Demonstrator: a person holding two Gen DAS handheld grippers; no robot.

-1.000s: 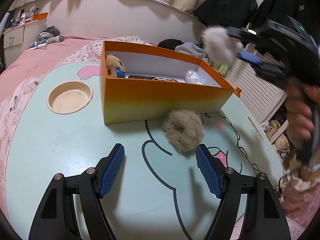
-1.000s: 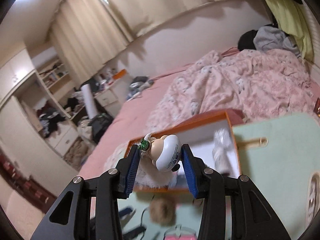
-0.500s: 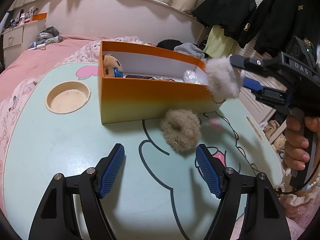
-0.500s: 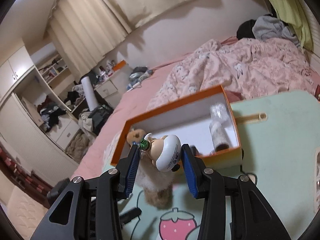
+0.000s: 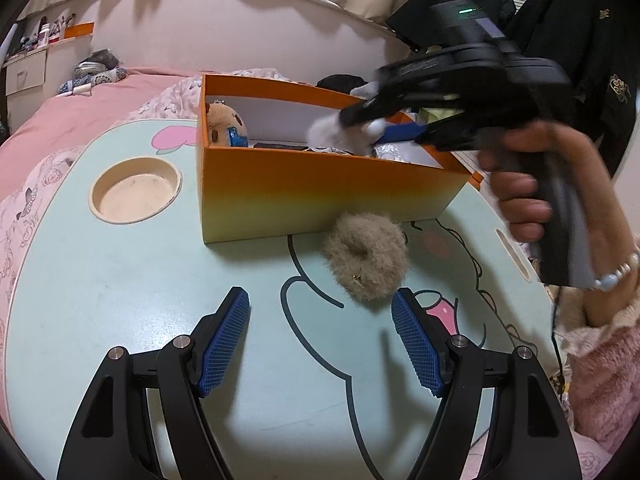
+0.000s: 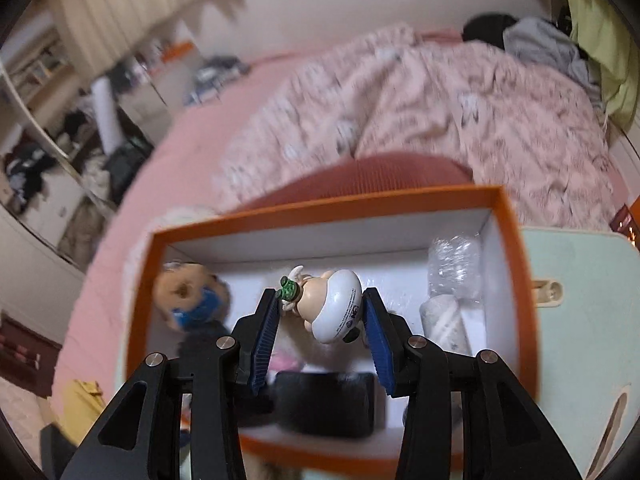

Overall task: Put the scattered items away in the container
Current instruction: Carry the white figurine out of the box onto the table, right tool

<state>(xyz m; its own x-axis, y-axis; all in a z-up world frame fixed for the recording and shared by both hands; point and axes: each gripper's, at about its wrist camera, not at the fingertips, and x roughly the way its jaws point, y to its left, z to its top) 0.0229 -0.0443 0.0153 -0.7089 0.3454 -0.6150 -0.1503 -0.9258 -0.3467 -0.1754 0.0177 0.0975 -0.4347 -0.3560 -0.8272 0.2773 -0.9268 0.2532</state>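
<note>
Near the left gripper [image 5: 320, 336], fingers released, a furry scrunchie [image 5: 366, 258] waits on the bench [image 5: 120, 280] against the orange box [image 5: 320, 196], within reach. Over the box, the right gripper [image 6: 320, 320] clamps a small figurine [image 6: 324, 304], poised for dropping among items inside.

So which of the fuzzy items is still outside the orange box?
The tan fluffy ring-shaped scrunchie, lying on the mint-green table against the orange cardboard box. The brown plush toy already sits inside it.
</note>
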